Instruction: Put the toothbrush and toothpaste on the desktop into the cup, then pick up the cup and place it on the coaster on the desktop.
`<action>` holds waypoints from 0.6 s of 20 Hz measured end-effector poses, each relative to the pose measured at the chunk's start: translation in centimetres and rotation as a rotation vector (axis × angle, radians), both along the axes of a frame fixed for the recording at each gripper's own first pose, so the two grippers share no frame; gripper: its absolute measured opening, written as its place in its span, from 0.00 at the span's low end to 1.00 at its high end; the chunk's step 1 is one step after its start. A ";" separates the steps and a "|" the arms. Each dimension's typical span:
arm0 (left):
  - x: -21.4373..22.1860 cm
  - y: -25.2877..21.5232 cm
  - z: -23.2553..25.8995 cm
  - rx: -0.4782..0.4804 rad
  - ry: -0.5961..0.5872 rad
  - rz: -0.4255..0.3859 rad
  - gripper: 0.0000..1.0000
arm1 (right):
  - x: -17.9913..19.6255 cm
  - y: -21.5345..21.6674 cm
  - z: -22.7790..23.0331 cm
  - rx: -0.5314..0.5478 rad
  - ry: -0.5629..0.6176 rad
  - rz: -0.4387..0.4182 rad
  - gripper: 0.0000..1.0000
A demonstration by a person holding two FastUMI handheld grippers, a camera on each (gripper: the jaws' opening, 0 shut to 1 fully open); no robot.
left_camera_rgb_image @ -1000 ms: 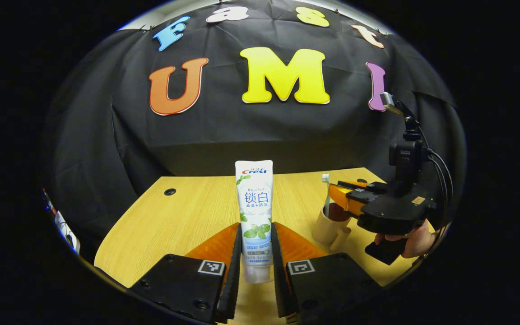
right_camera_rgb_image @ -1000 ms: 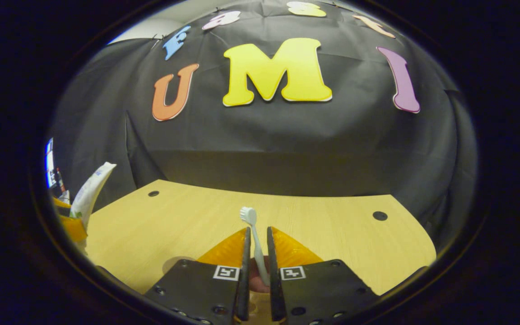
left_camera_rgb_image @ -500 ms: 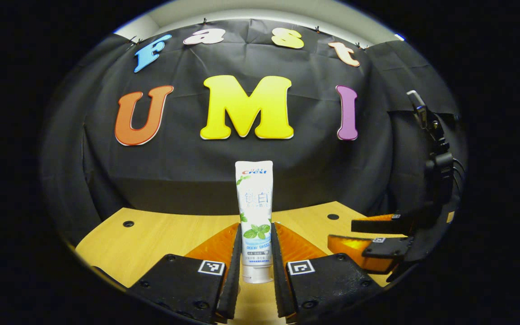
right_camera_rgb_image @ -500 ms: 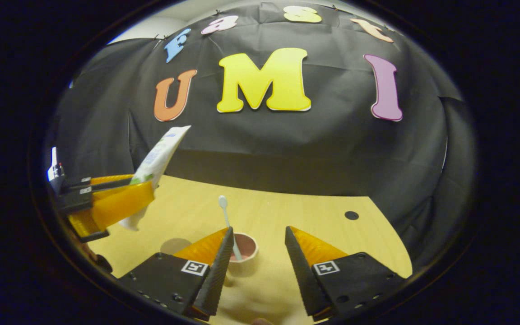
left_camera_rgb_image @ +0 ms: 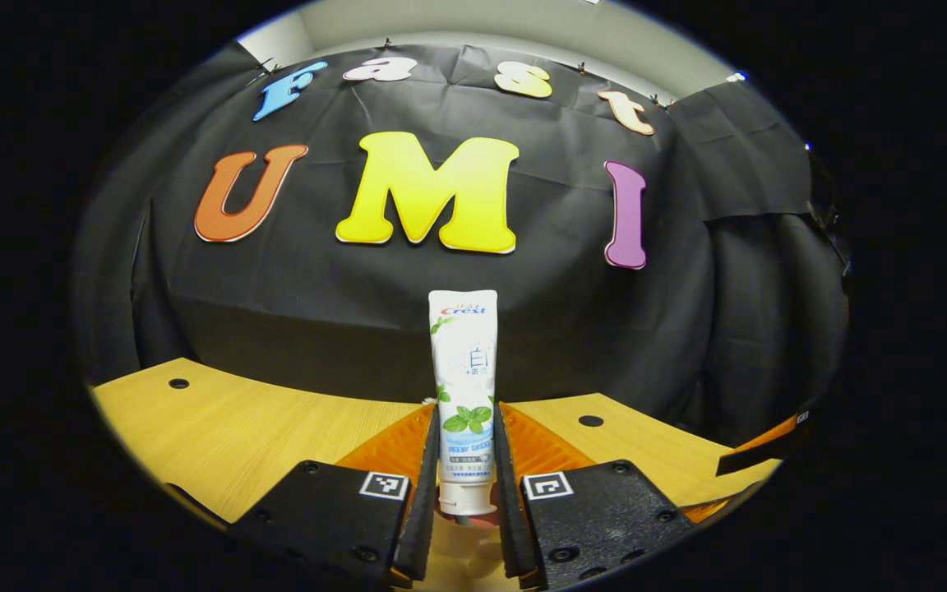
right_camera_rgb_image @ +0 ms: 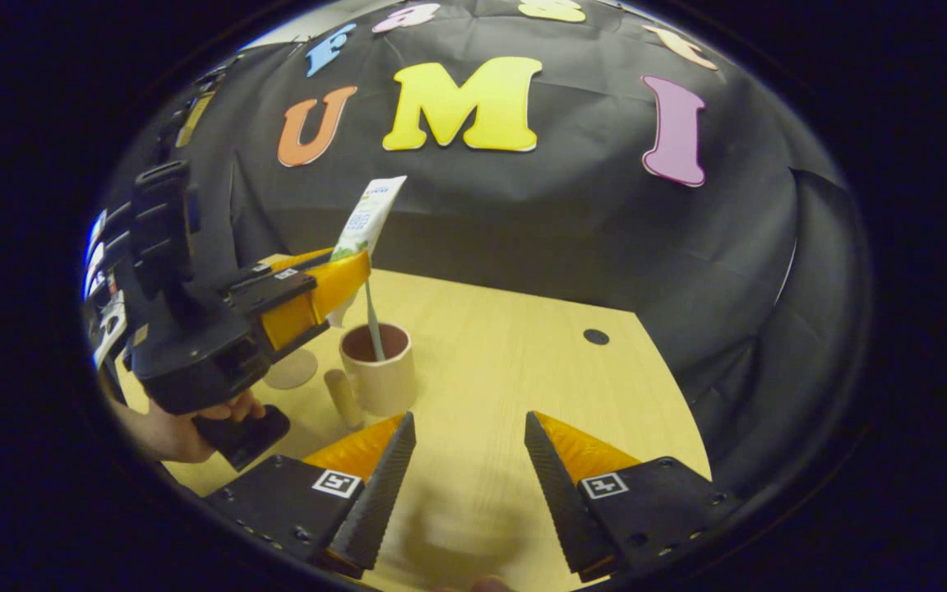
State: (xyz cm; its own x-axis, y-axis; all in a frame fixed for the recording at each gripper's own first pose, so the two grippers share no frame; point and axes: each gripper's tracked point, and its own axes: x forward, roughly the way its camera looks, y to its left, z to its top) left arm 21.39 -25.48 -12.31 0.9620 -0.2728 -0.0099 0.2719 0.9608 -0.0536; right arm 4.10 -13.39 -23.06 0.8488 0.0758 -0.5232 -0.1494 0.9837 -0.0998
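Hovering my left gripper [right_camera_rgb_image: 342,284], clamped on the toothpaste [left_camera_rgb_image: 464,386], above the cup [right_camera_rgb_image: 377,368] already holding the toothbrush [right_camera_rgb_image: 372,322], right gripper [right_camera_rgb_image: 469,460] spread empty; drop-in and coaster [right_camera_rgb_image: 291,369] placement remain.

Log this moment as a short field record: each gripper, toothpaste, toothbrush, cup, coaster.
left gripper: shut on toothpaste, held above the cup
toothpaste: upright, cap down
right gripper: jaws open, holding nothing
toothbrush: standing in cup
cup: on desktop, beside coaster
coaster: bare, left of cup
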 end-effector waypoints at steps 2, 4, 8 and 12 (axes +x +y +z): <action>0.4 -0.1 -0.7 0.007 -0.008 0.001 0.37 | -0.8 -0.2 -0.9 0.004 0.027 -0.001 0.83; 0.9 -0.2 -1.1 0.014 -0.010 -0.002 0.36 | -0.9 0.1 -1.1 0.021 0.035 -0.009 0.84; 1.7 -0.4 -1.8 0.023 -0.014 -0.009 0.37 | -0.8 1.0 -0.7 0.054 0.021 -0.023 0.87; 1.8 -0.8 -3.2 0.029 -0.001 -0.025 0.37 | -1.6 0.9 -1.9 0.072 0.061 -0.054 0.87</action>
State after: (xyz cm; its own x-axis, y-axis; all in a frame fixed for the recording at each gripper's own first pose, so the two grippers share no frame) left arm 23.20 -26.32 -15.54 0.9550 -0.2961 -0.0172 0.2956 0.9550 -0.0256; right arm 2.53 -12.49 -25.00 0.8197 0.0702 -0.5685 -0.0997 0.9948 -0.0209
